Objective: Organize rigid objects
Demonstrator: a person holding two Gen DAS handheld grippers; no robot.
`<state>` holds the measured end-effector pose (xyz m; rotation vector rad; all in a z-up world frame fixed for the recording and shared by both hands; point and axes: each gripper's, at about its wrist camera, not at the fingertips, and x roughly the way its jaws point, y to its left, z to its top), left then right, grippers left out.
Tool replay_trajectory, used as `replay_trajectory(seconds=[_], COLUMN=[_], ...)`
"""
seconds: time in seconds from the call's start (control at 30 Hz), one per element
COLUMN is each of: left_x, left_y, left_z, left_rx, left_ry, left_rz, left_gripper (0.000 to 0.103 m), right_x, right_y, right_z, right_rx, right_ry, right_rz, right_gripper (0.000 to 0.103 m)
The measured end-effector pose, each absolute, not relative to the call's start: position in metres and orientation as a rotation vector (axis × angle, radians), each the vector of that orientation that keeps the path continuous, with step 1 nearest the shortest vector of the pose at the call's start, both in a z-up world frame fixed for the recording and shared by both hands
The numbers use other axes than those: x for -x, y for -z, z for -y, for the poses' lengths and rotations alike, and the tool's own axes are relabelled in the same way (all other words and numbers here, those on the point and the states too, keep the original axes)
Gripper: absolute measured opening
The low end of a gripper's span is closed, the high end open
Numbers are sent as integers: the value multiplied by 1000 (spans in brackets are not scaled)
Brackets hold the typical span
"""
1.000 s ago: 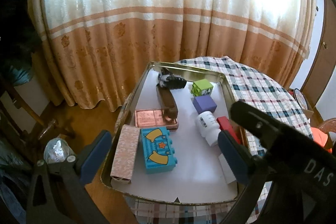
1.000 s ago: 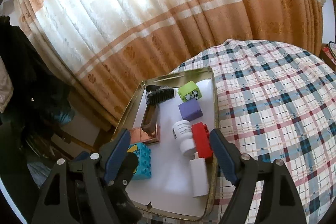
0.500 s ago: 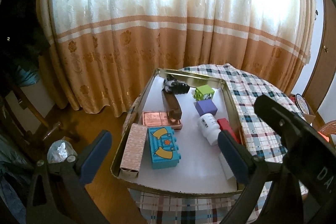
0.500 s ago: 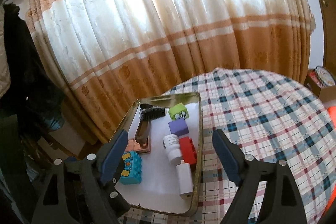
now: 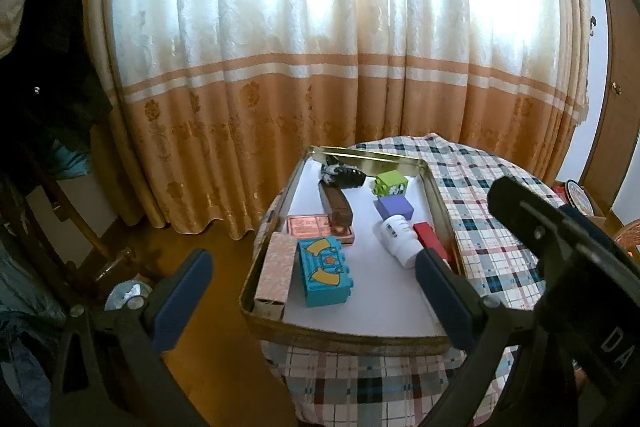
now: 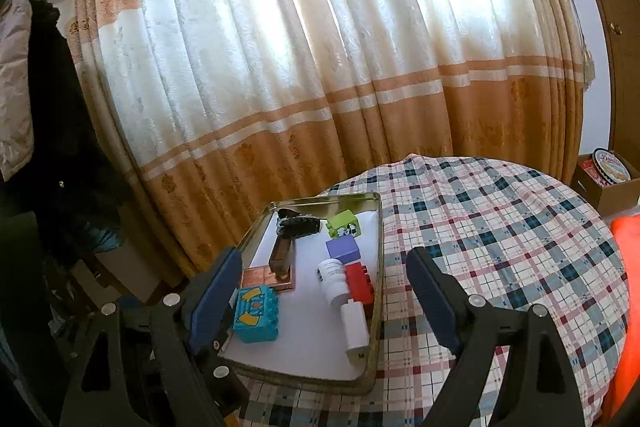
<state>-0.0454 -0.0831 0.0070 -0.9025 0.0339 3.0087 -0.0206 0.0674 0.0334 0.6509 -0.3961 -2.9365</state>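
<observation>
While both jaws gape empty, right finger (image 5: 440,295) hides white box (partly) in tray (image 5: 344,337); black toy (image 5: 344,175) unclear.

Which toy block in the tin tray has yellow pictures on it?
The big turquoise plastic block, at the near left of the gold tin tray. The green block, purple cube and red brick show no yellow.

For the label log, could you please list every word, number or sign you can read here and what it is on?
"DA", cut off by the frame edge: white letters on the right gripper body, seen from the left wrist.
Round tin: script on the lid, too blurred to read.
White bottle: label print, too small.
</observation>
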Motion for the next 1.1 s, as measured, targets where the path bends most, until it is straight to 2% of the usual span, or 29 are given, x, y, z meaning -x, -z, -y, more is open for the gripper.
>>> replay_trajectory(seconds=[0.17, 0.7, 1.1], left_x=[34, 5, 1], left_y=[-13, -27, -31], left_z=[85, 91, 83], left_rx=[871, 769, 762], left_ry=[-3023, -3044, -3060], left_rz=[-53, -32, -95], left_gripper=[102, 102, 102], right_x=[10, -21, -28], right_y=[-37, -51, -56], right_z=[-65, -56, -60], right_rx=[-637, -569, -527], right_ry=[2932, 2968, 2987], right_rz=[418, 376, 369], right_gripper=[92, 93, 93])
